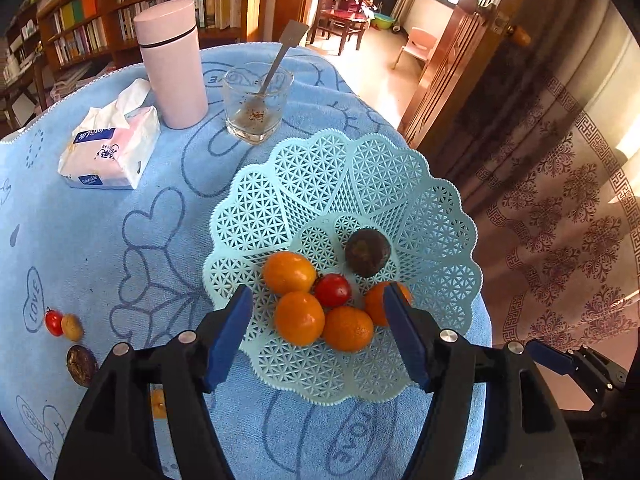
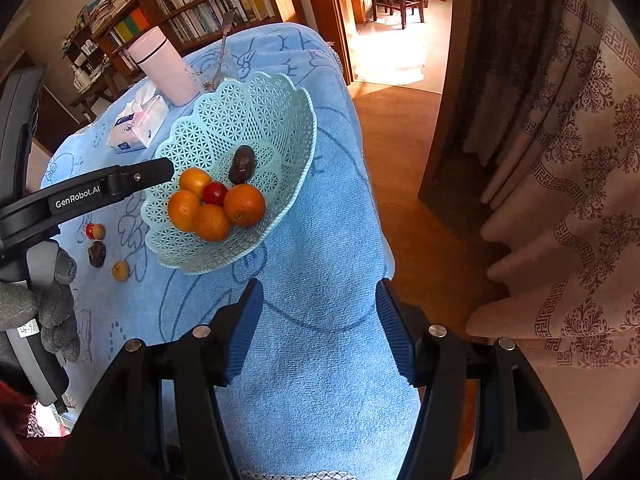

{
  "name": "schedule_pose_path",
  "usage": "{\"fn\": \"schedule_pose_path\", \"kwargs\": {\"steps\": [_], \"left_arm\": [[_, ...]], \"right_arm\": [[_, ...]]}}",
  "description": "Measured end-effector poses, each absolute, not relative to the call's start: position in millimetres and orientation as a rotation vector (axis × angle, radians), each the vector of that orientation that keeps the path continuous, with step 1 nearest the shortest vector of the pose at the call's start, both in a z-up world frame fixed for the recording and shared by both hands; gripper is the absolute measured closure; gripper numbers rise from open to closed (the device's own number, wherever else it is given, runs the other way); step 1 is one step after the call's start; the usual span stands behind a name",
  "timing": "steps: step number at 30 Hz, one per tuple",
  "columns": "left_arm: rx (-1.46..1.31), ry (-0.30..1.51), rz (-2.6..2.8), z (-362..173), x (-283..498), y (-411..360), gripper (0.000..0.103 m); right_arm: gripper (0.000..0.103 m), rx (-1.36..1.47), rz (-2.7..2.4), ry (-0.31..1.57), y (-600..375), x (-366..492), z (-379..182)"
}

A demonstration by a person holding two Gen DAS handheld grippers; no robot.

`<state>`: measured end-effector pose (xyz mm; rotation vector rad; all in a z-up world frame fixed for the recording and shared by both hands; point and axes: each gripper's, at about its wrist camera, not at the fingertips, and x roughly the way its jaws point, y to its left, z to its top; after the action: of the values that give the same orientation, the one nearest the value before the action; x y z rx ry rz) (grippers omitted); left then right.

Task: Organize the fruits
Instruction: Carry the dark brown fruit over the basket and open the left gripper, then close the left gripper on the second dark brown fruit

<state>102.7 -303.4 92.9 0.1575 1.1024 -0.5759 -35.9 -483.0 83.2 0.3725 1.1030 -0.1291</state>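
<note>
A pale green lattice basket (image 1: pixel 304 184) (image 2: pixel 256 112) sits on the blue towel. It holds several oranges (image 1: pixel 299 318) (image 2: pixel 244 205), a cherry tomato (image 1: pixel 333 290) (image 2: pixel 215 193) and a dark passion fruit (image 1: pixel 367 252) (image 2: pixel 241 164). My left gripper (image 1: pixel 320 332) is open and empty, hovering just above the basket's near side. My right gripper (image 2: pixel 320 328) is open and empty over bare towel, nearer than the basket. Loose on the towel to the left lie a small tomato (image 1: pixel 53 322) (image 2: pixel 90 231), a yellowish fruit (image 1: pixel 72 327) (image 2: pixel 99 231), a dark fruit (image 1: pixel 81 365) (image 2: pixel 97 253) and a small orange fruit (image 1: pixel 158 404) (image 2: pixel 120 271).
A pink flask (image 1: pixel 172 64), a glass with a spoon (image 1: pixel 256 104) and a tissue pack (image 1: pixel 110 148) stand at the table's far side. The table edge drops off on the right to the floor (image 2: pixel 404 184), with a curtain (image 2: pixel 580 200) beyond.
</note>
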Motion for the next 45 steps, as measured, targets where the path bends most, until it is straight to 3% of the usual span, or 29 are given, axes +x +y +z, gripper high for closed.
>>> {"fn": "schedule_pose_path", "kwargs": {"steps": [21,35,41,42,45], "left_arm": [[0.023,1.156,-0.288,85.4,106.5,-147.5,0.036],[-0.009,1.224,-0.170,39.1,120.3,-99.0,0.037],[-0.020,1.239,-0.141,21.3,135.7,-95.3,0.055],[-0.022,1.243,-0.132,19.5,136.7,-92.9,0.062],[-0.054,1.244,-0.152,22.7,133.0,-85.5,0.062]], "right_arm": [[0.043,0.272,0.093,1.141,-386.7,-3.6,81.8],[0.043,0.231,0.132,1.204,-361.1,-7.6,68.2],[0.043,0.214,0.112,1.224,-364.4,-9.9,65.6],[0.043,0.211,0.111,1.227,-364.2,-9.7,65.1],[0.043,0.197,0.121,1.230,-359.2,-7.4,65.9]]}}
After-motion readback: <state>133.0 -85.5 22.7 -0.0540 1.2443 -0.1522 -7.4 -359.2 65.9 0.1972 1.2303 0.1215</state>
